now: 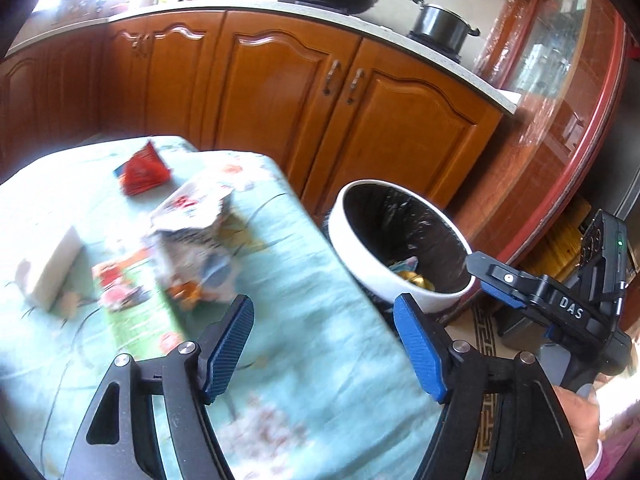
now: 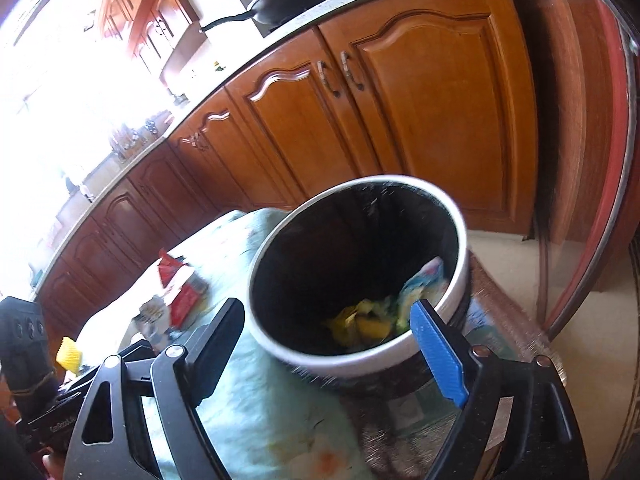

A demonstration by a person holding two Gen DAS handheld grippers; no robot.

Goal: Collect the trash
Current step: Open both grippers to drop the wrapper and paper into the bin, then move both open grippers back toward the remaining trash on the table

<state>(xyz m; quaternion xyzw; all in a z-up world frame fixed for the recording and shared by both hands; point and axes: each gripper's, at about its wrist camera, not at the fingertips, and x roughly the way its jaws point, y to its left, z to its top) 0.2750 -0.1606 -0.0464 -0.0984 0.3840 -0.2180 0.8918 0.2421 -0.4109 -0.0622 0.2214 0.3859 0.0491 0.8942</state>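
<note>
Trash [image 1: 192,232] litters the table [image 1: 320,340]; both tongs, left [image 1: 324,344] and right [image 2: 332,348], gape wide, empty

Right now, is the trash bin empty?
No. In the right wrist view the trash bin already holds yellow scraps and a crumpled wrapper on its black liner.

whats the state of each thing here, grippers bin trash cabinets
left gripper: open, empty
right gripper: open, empty
bin: upright, lidless, black liner, some trash at the bottom
red wrapper: lying on the table
crumpled bag: lying on the table
cabinet doors: closed
pot: lid on
</note>
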